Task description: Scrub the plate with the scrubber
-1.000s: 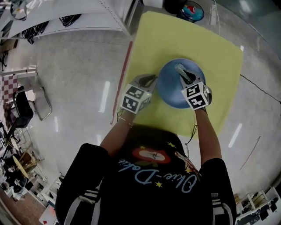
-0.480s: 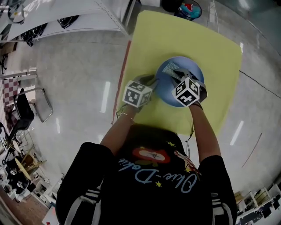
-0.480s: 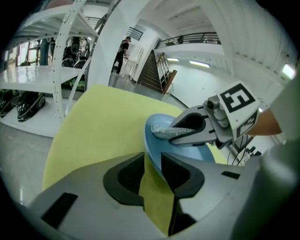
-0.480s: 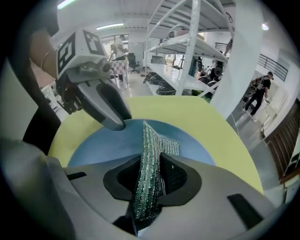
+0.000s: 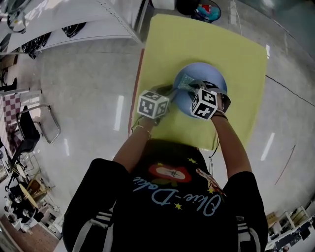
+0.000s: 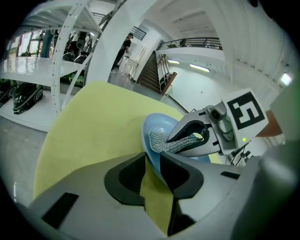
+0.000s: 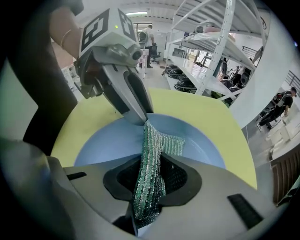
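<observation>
A blue plate (image 5: 211,74) lies on a yellow mat (image 5: 206,34). My right gripper (image 7: 152,166) is shut on a green-silver mesh scrubber (image 7: 151,159), whose free end rests on the plate's (image 7: 103,140) inner surface near its left side. The scrubber (image 6: 161,140) also shows in the left gripper view, just beyond my left gripper (image 6: 152,161). The plate's near-left rim (image 6: 152,136) sits at the mouth of that gripper's jaws, which are closing, with a gap still showing between the pads. In the head view my left gripper (image 5: 171,91) is at the plate's left edge and my right gripper (image 5: 193,85) is over the plate.
White shelving racks (image 5: 74,19) stand at the upper left on a glossy floor. A dark object with red and blue (image 5: 206,11) sits past the mat's far edge. A metal chair (image 5: 34,123) is at the far left. A cable (image 5: 290,91) runs on the right.
My right gripper has swung leftward over the plate, dragging the scrubber toward the left rim. The left gripper stays at the plate's left edge, shifted slightly.
</observation>
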`<action>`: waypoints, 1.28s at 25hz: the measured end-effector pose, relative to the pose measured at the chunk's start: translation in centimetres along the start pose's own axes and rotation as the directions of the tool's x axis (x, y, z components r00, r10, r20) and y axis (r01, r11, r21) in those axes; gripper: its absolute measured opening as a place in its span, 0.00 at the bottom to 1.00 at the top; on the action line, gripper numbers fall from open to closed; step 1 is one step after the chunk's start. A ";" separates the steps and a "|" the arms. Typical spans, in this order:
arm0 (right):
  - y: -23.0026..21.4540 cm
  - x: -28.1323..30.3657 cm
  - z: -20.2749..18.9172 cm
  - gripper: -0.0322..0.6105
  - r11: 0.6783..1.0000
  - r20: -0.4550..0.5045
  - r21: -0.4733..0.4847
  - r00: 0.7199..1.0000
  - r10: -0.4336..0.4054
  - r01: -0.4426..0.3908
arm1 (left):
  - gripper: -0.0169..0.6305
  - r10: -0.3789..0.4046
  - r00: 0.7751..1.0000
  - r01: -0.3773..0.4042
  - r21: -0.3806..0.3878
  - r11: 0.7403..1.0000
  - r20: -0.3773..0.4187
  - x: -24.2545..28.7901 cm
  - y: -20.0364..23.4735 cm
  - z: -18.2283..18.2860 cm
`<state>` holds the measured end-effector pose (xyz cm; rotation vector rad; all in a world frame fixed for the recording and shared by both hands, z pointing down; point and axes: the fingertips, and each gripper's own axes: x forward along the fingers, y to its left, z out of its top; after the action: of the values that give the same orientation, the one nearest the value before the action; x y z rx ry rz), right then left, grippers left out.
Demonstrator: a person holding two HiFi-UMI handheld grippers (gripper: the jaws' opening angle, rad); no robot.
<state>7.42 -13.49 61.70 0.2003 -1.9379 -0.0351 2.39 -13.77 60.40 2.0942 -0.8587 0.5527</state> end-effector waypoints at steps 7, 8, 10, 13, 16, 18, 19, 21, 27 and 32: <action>1.6 -0.3 -0.6 0.17 1.000 -0.004 -0.019 1.000 0.003 -0.003 | 0.16 -0.007 1.000 0.007 -0.042 0.999 0.000 -0.1 0.0 -0.3; 1.9 -0.3 -0.6 0.17 1.000 -0.008 -0.028 1.000 0.006 -0.006 | 0.16 -0.007 1.000 0.007 -0.042 0.999 0.001 -0.1 0.0 -0.3; 2.6 -0.3 -0.5 0.17 0.999 -0.010 -0.031 1.000 0.016 -0.016 | 0.17 -0.001 1.000 0.001 -0.026 1.000 -0.004 0.0 0.1 -0.3; 3.8 -0.5 -0.5 0.17 0.999 -0.008 -0.023 0.999 0.038 -0.038 | 0.16 0.019 1.000 -0.019 -0.007 1.000 -0.010 0.0 0.1 -0.3; 5.2 -0.7 -0.3 0.17 0.997 0.002 -0.001 0.997 0.079 -0.079 | 0.15 0.044 0.999 -0.044 -0.017 0.999 -0.006 -0.1 0.1 -0.3; 6.1 -0.7 -0.2 0.17 0.994 0.012 0.018 0.994 0.112 -0.112 | 0.14 0.058 0.998 -0.058 -0.034 0.998 -0.007 0.0 0.2 -0.4; 6.5 -0.8 -0.3 0.17 0.991 0.017 0.031 0.992 0.127 -0.128 | 0.14 0.064 0.998 -0.065 -0.034 0.997 -0.010 0.1 0.2 -0.5; 7.0 -0.9 -0.2 0.17 0.985 0.032 0.072 0.987 0.157 -0.159 | 0.14 0.078 0.997 -0.078 -0.021 0.997 -0.016 0.1 0.1 -0.6; 6.3 -2.1 0.4 0.17 0.946 0.123 0.209 0.966 0.228 -0.249 | 0.14 0.105 0.994 -0.105 0.001 0.994 -0.014 0.4 0.0 -0.2; 1.9 -4.3 0.3 0.16 0.970 0.173 0.220 0.983 0.068 -0.106 | 0.15 0.110 0.994 -0.110 0.017 0.994 -0.022 0.3 -0.1 -0.2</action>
<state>8.47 -10.92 57.83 0.2717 -2.1129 0.2384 2.62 -13.66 60.65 2.0593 -0.9638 0.6421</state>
